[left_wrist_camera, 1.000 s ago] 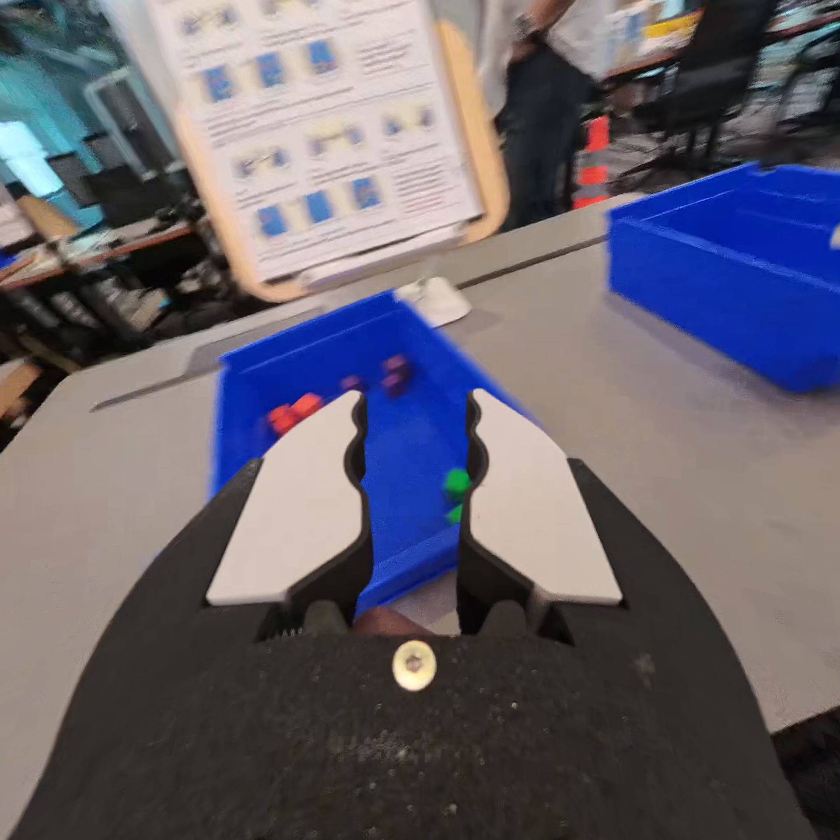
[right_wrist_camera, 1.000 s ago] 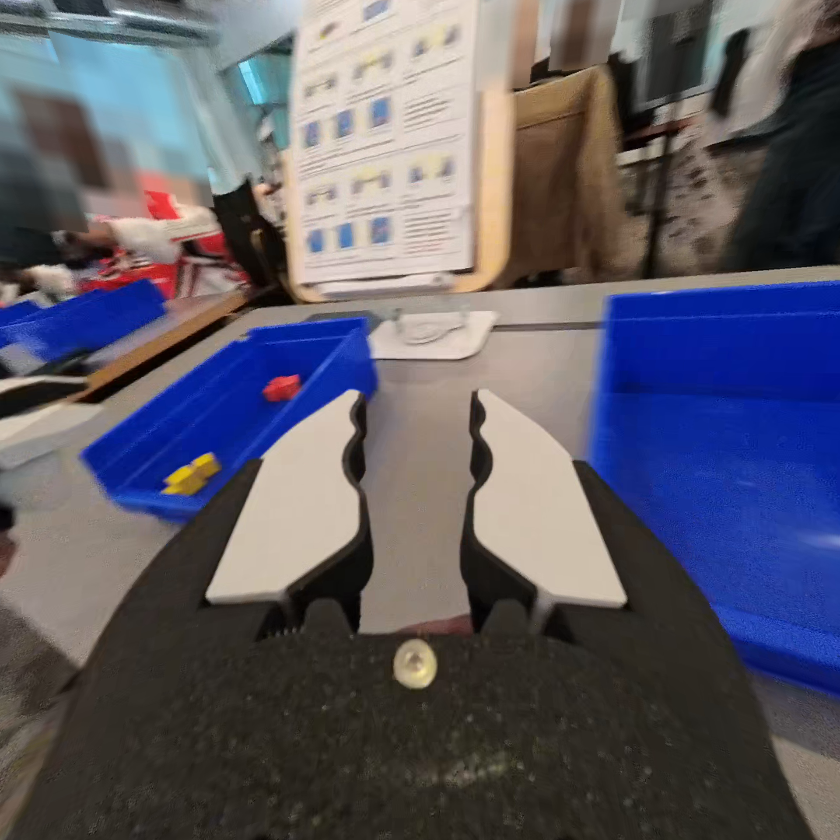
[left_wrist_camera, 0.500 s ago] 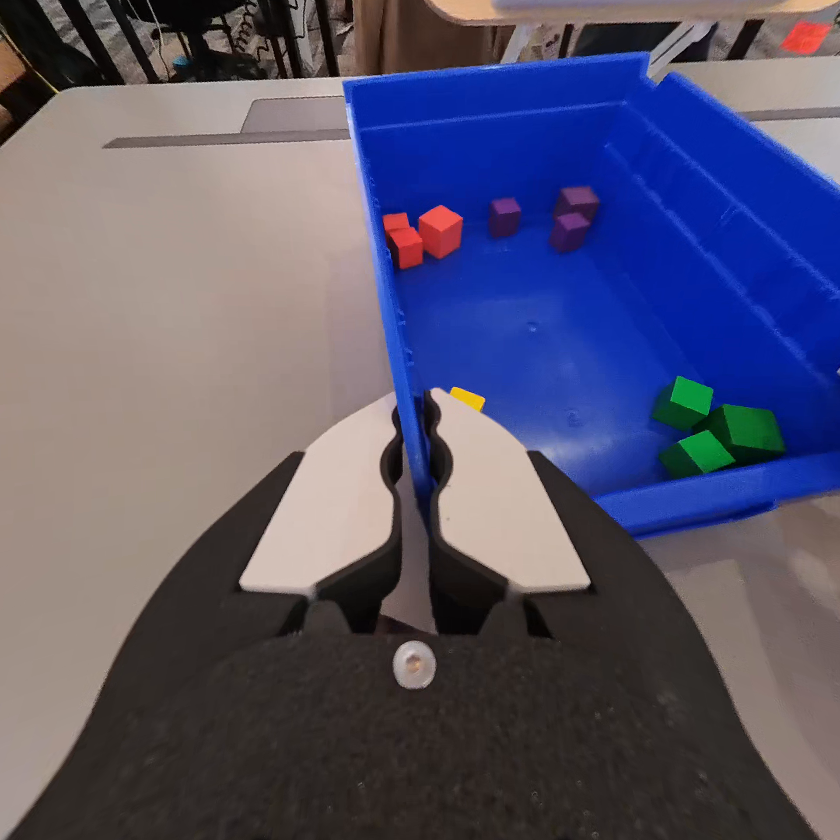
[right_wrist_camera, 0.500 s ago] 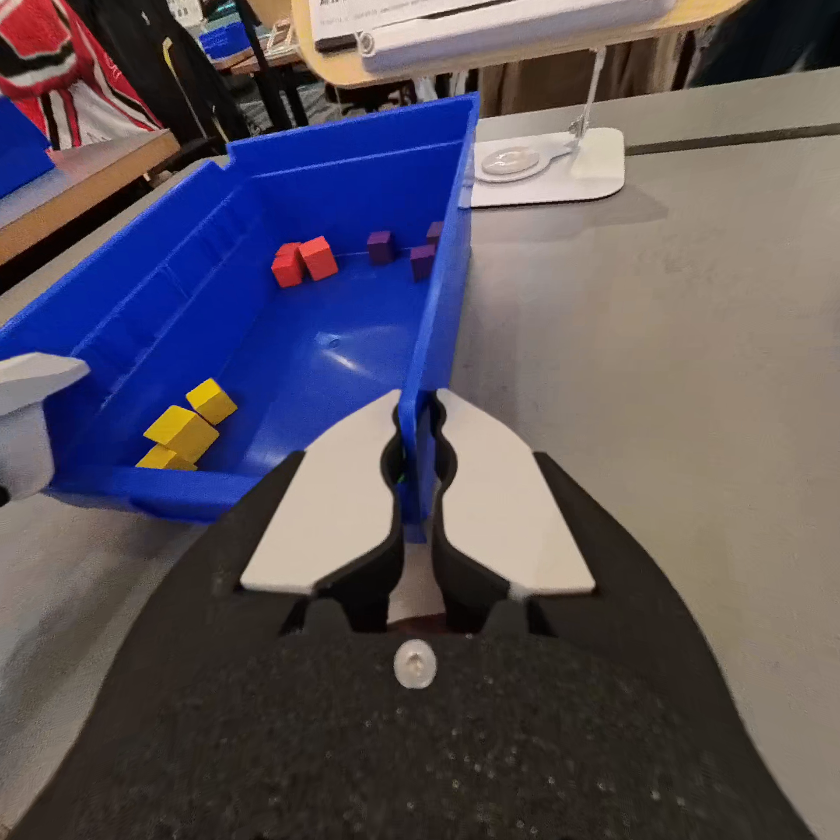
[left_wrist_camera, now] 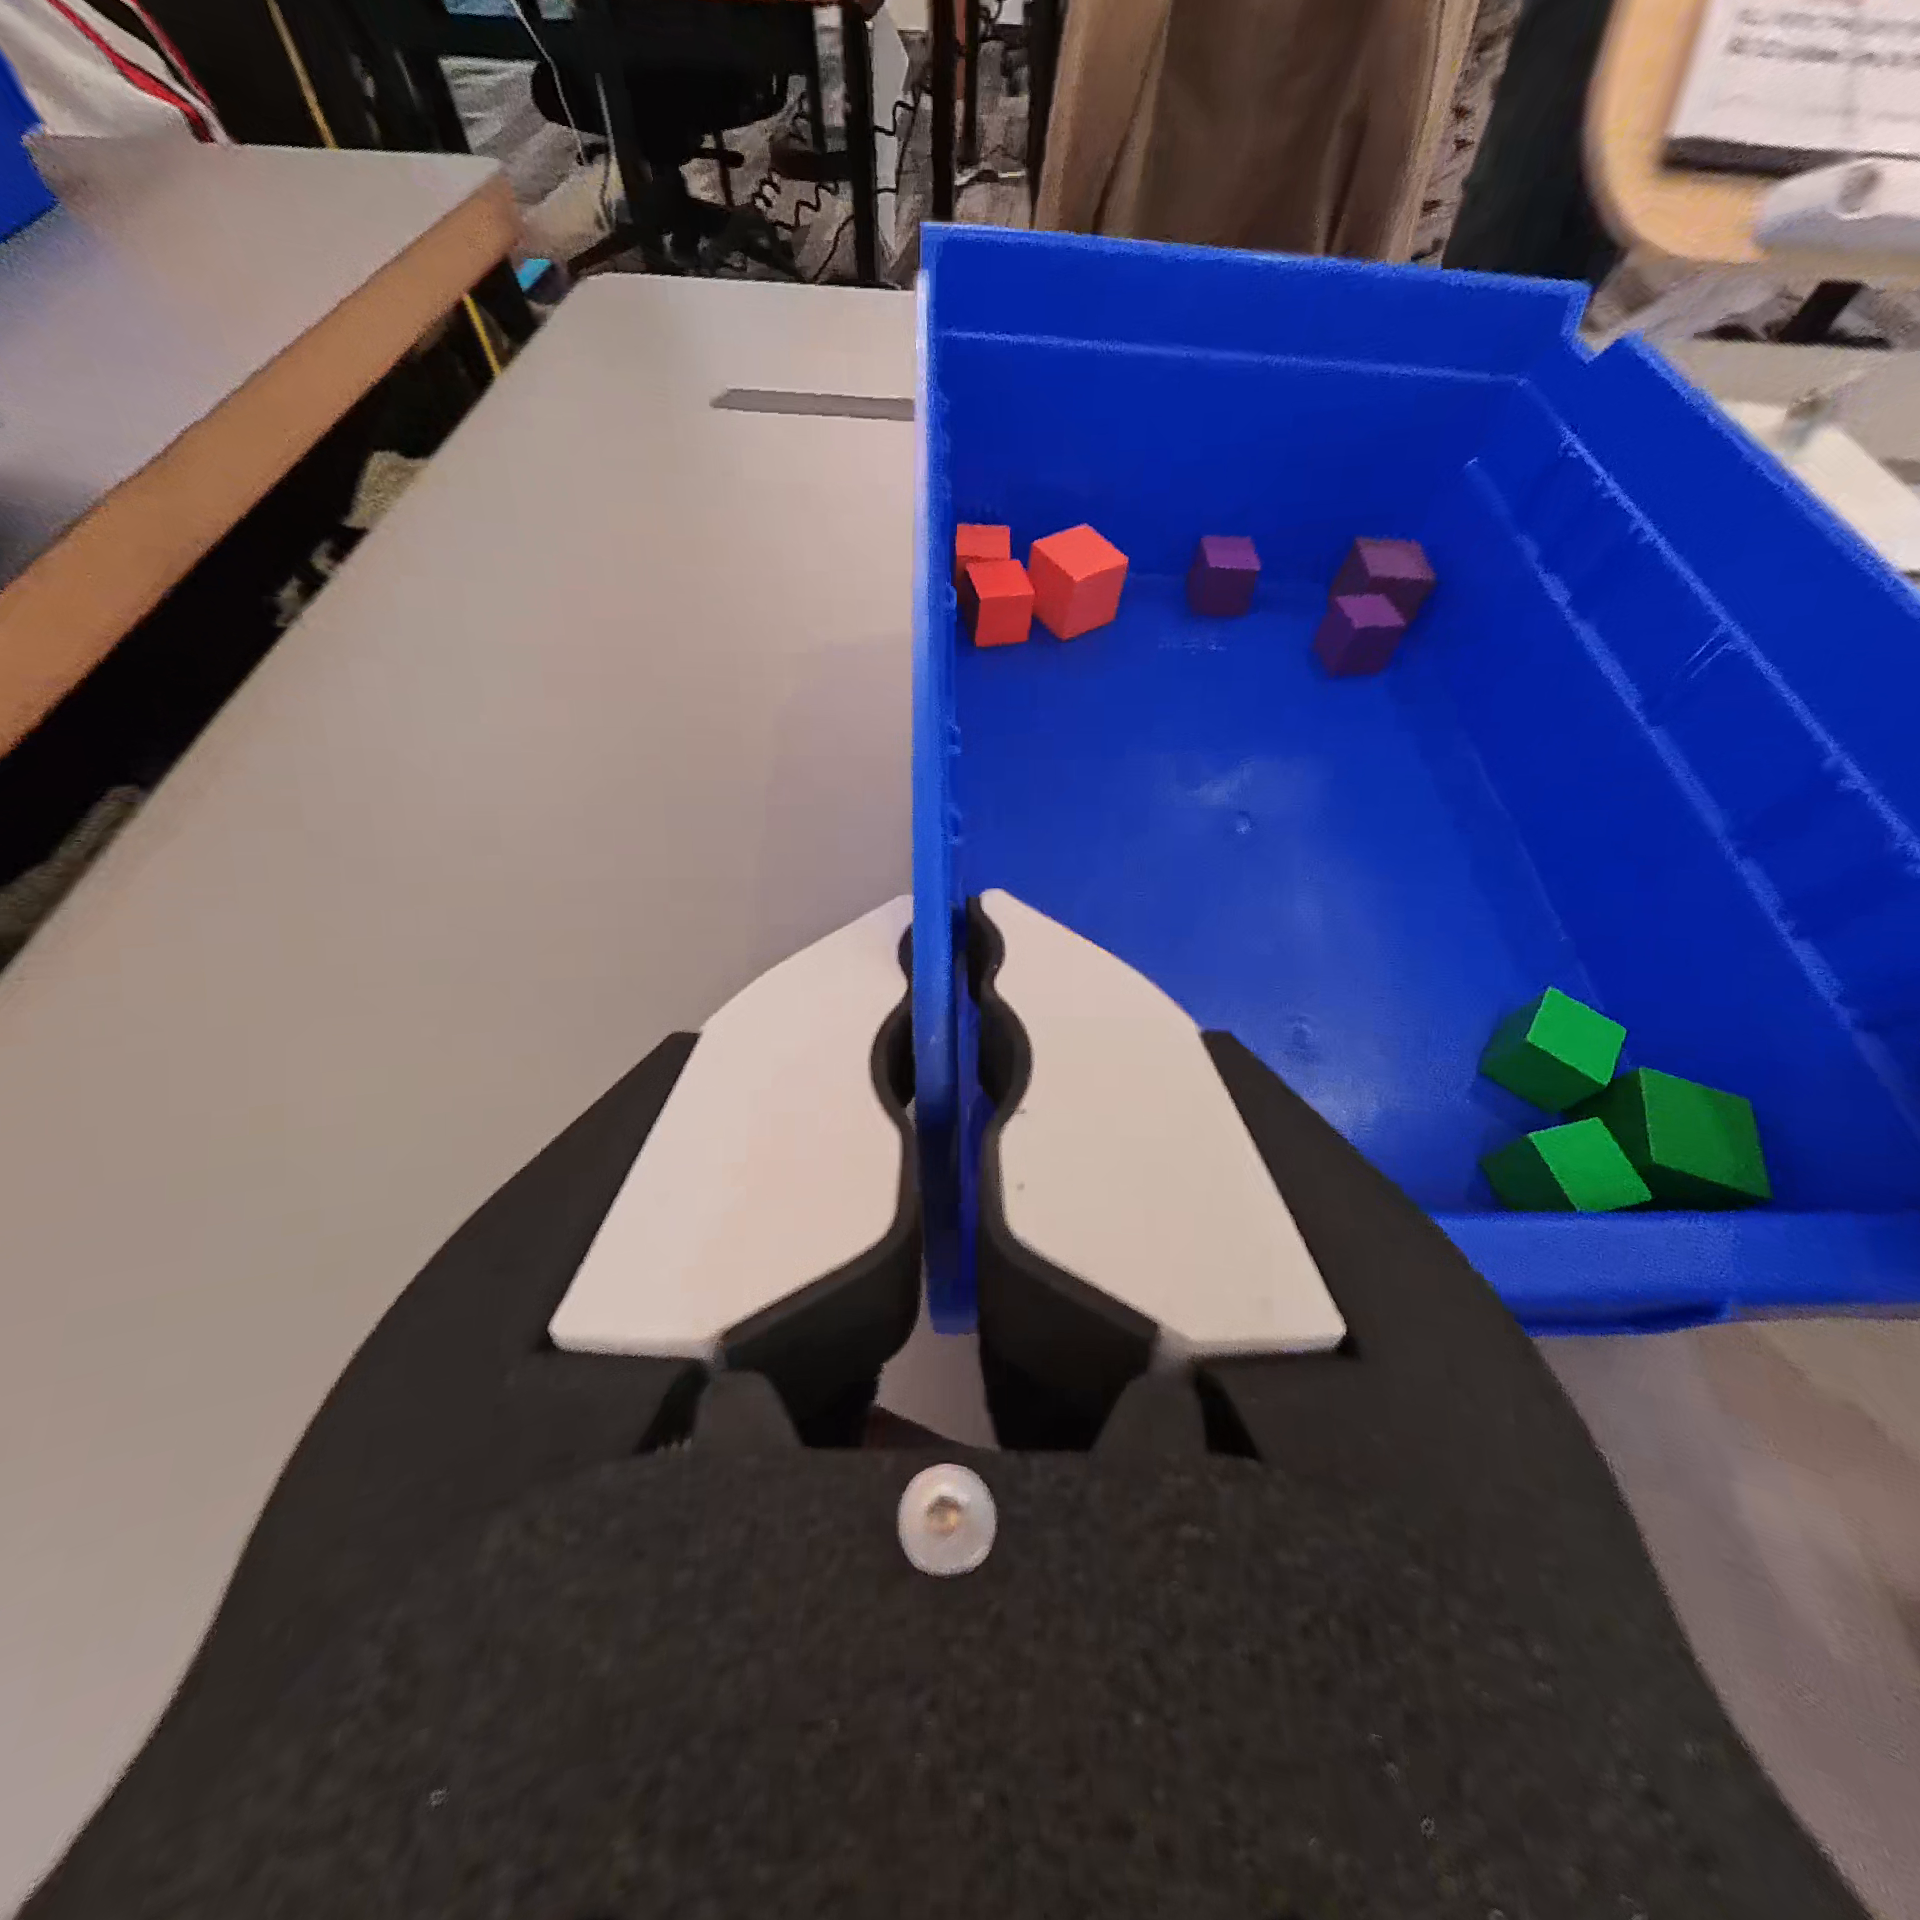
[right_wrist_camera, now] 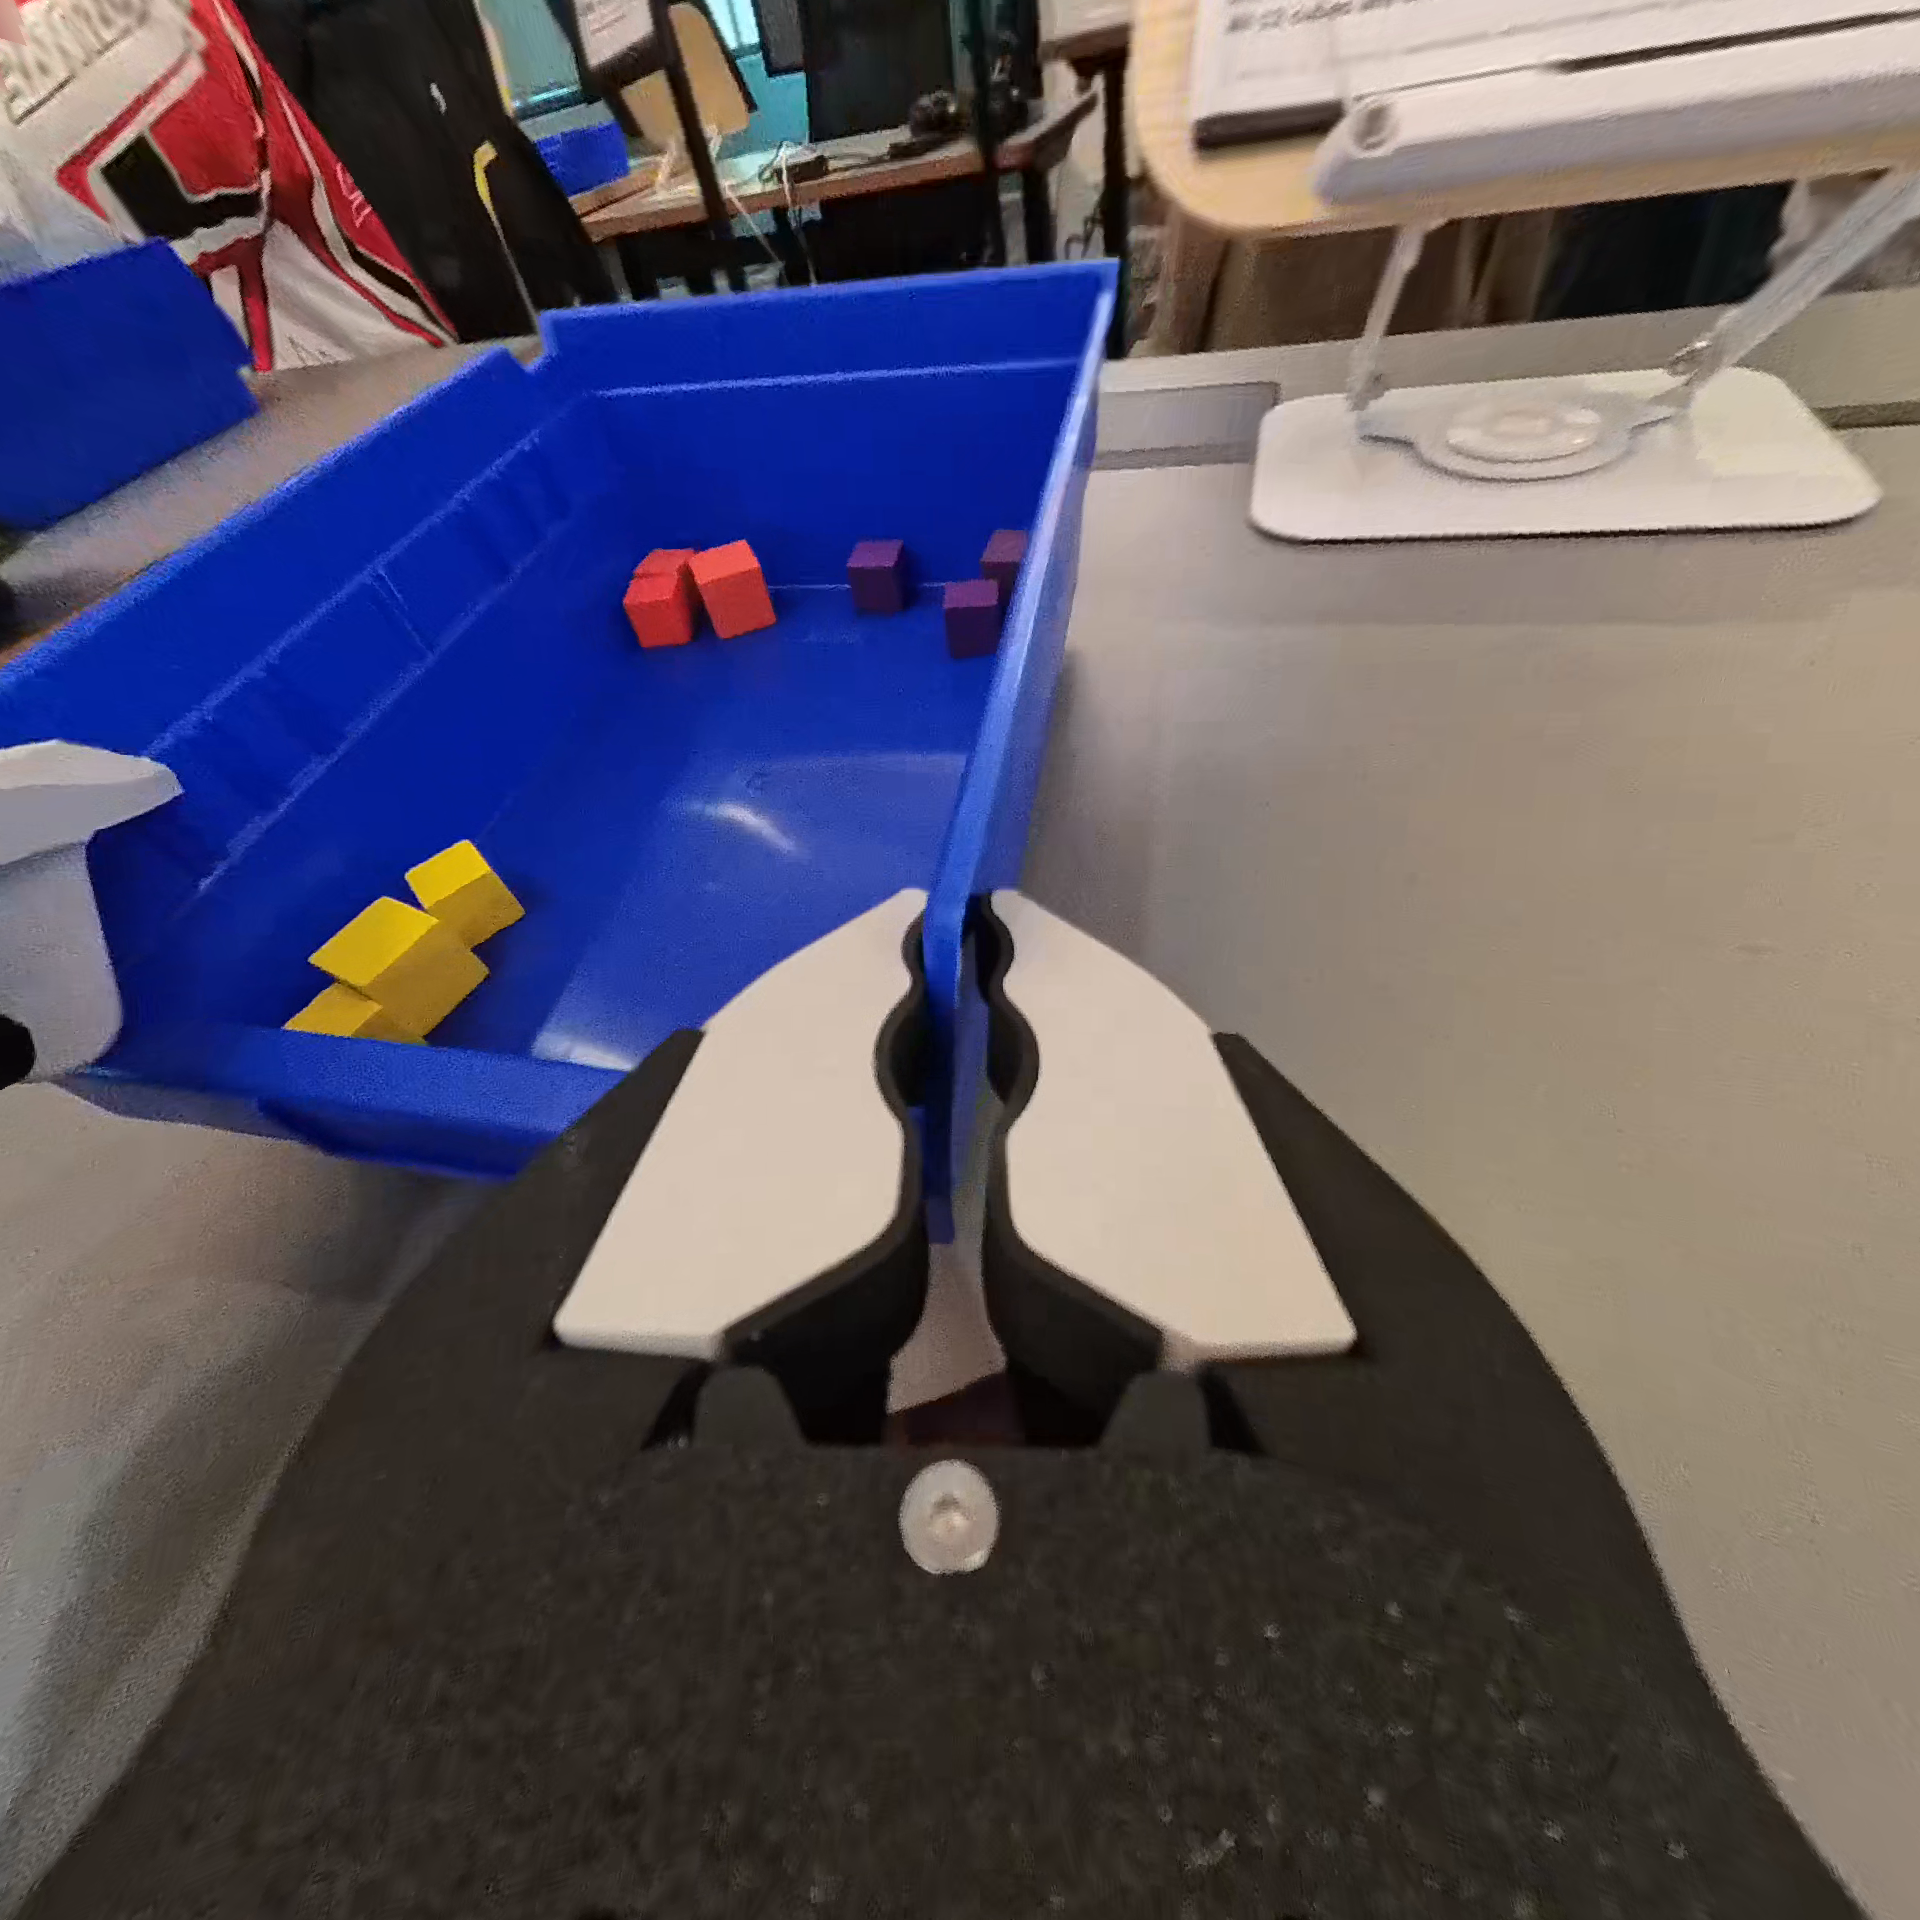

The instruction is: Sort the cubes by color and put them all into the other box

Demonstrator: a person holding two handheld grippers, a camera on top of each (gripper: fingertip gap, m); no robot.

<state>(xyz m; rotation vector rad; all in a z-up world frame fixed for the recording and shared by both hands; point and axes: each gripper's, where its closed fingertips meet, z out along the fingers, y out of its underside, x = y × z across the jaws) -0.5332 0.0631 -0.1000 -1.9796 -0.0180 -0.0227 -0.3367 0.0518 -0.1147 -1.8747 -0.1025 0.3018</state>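
The left gripper [left_wrist_camera: 943,914] is pinched on the left side wall of the blue box [left_wrist_camera: 1247,312], one finger outside the wall and one inside, near the box's front corner. The right gripper [right_wrist_camera: 948,904] is clamped the same way on the opposite side wall, again close to the front, with its inner finger over the box floor and its outer finger above the grey table [right_wrist_camera: 1455,883]. In the right wrist view the tip of the left gripper shows at the far left edge, against the box's other wall. Inside the box the cubes lie in colour groups: three red cubes [left_wrist_camera: 1076,578] touching one another in the back left corner, three purple cubes [left_wrist_camera: 1361,629] along the back wall, two of them together and one apart; three green cubes [left_wrist_camera: 1683,1138] bunched in the front right corner, and the yellow cubes [right_wrist_camera: 400,961] huddled in the front left corner, probably three, though the lowest is partly hidden by the front wall. Beyond the box a white stand base [right_wrist_camera: 1558,457] sits on the table, carrying a tilted board [right_wrist_camera: 1247,156]. Another blue bin [right_wrist_camera: 104,384] stands on a neighbouring table at far left.
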